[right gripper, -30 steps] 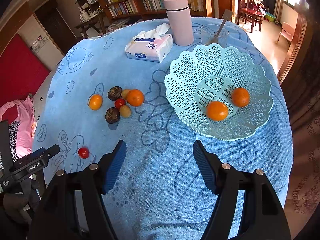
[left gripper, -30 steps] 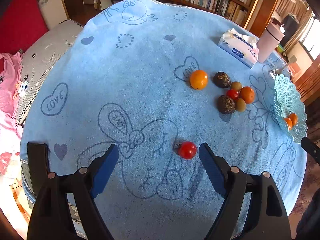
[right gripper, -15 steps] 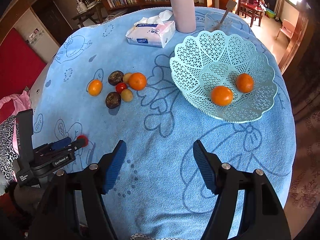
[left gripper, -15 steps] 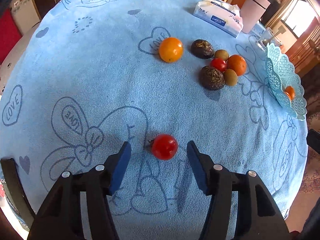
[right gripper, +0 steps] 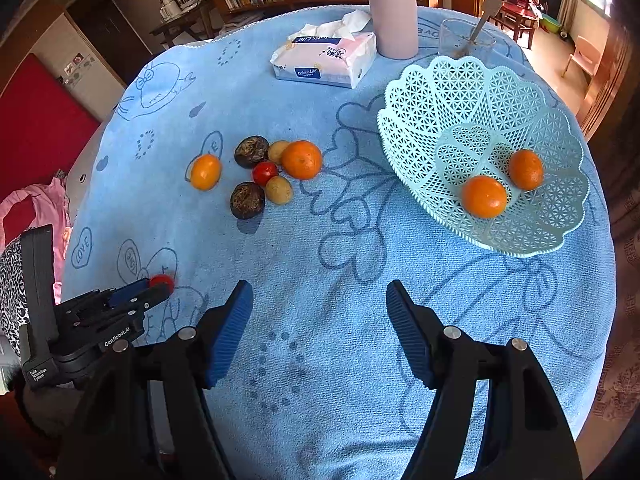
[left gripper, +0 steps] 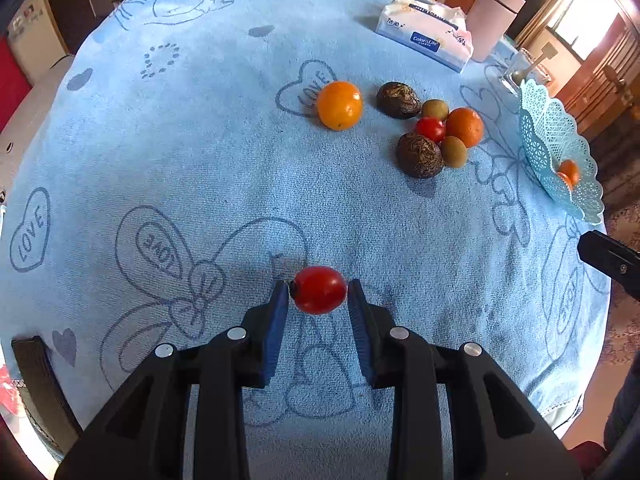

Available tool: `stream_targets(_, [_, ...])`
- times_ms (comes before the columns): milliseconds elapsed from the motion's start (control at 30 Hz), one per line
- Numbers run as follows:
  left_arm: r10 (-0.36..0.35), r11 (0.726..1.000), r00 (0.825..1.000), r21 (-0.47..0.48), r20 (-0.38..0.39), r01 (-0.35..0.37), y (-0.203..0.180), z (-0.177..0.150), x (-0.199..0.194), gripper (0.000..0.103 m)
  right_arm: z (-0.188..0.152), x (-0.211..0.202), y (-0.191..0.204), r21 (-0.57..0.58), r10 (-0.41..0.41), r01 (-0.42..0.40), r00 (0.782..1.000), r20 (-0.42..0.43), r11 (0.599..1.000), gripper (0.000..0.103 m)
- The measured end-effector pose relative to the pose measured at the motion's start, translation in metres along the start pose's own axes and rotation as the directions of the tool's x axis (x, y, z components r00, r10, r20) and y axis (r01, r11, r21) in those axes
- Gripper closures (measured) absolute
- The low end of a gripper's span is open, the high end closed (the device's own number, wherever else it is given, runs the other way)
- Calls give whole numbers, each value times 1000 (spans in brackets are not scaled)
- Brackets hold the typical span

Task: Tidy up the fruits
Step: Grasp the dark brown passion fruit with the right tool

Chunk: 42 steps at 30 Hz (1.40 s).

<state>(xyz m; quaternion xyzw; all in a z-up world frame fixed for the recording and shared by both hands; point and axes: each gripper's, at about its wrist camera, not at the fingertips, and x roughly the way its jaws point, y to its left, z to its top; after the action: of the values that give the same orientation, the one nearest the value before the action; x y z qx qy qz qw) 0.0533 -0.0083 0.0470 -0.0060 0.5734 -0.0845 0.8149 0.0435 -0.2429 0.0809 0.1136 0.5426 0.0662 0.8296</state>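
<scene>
While the left tongs [left gripper: 318, 290] clench a small red cherry tomato [left gripper: 318, 290], only the right wrist view shows the released right tongs [right gripper: 319, 298] and two oranges [right gripper: 484, 196] inside the pale-green lattice basket [right gripper: 472, 92].

My left wrist view looks down along its fingers [left gripper: 280, 320], close over the table [left gripper: 200, 160], facing the bookshelves. My right wrist view sits higher, facing likewise. Both share the basket [right gripper: 420, 92] and loose fruit cluster [left gripper: 432, 132].
</scene>
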Motion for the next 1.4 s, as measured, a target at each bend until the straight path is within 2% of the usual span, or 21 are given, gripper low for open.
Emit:
stream_targets(367, [56,997,995,-64,82,-51,50,-6,-51,72,36,65,62,-26,142,-144,987,-77,989,33])
stream_targets(533, [71,993,995,-95,75,-63,70,-13,-56,72,46,91,73,-19,97,-99,991,-91,995,36])
stream_targets(567, [70,993,995,-96,73,-63,72,-13,-55,72,47,95,73,-11,86,-87,992,-98,996,39])
stream_targets(800, [69,995,996,-81,58,-65,78,-17,-50,72,56,117,69,21,49,-48,994,-101,999,43])
stream_targets(833, [69,995,996,-77,54,-65,78,-16,-49,71,58,119,68,24,46,-44,994,-97,999,45])
stream_targets(900, [69,995,997,-73,45,-66,78,-16,-46,71,62,125,67,28,39,-36,994,-100,999,56])
stream_targets(1000, [64,996,997,-65,35,-61,75,-14,-42,70,64,127,65,22,17,-14,995,-103,1000,66])
stream_targets(1100, [53,997,998,-60,38,-51,70,-11,-38,58,61,118,65,12,34,-33,994,-106,999,73])
stream_targets(1167, [42,998,998,-55,36,-40,64,-8,-35,56,56,107,66,-8,42,-43,994,-98,999,81])
stream_targets(1300, [16,999,1000,-38,22,-15,49,-5,-25,52,50,84,67,-57,44,-48,997,-69,997,81])
stream_targets(1400, [0,999,1000,-32,6,0,37,-4,-17,52,47,79,60,-52,52,-56,996,-75,997,79])
